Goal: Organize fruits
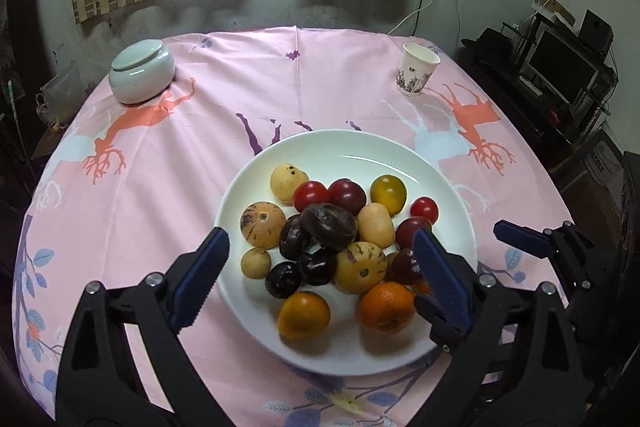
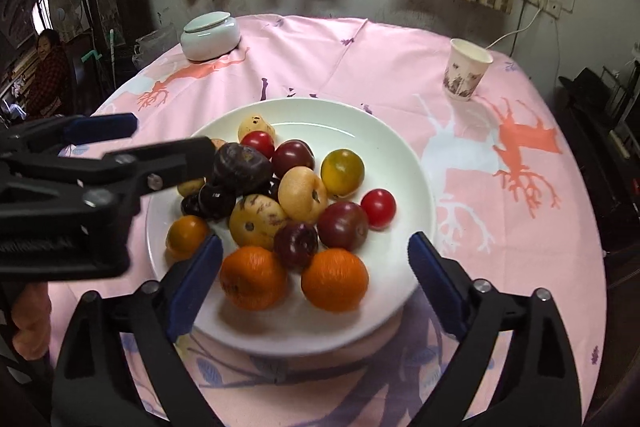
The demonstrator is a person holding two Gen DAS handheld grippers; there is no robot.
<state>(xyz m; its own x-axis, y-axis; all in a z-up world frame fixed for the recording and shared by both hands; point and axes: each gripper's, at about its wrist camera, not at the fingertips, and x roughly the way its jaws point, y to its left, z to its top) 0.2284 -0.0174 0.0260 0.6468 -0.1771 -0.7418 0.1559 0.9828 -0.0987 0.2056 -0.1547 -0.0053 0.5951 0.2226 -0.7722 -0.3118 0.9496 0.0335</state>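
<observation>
While both tongs (image 1: 320, 263) gape, fruit plate (image 1: 360, 147) below

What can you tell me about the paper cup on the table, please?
The paper cup is small and white with a dark purplish printed pattern around its lower half. It stands upright with its open mouth up on the pink tablecloth, at the far right, well apart from the plate. Nothing touches it but the cloth. Its contents cannot be seen.
</observation>
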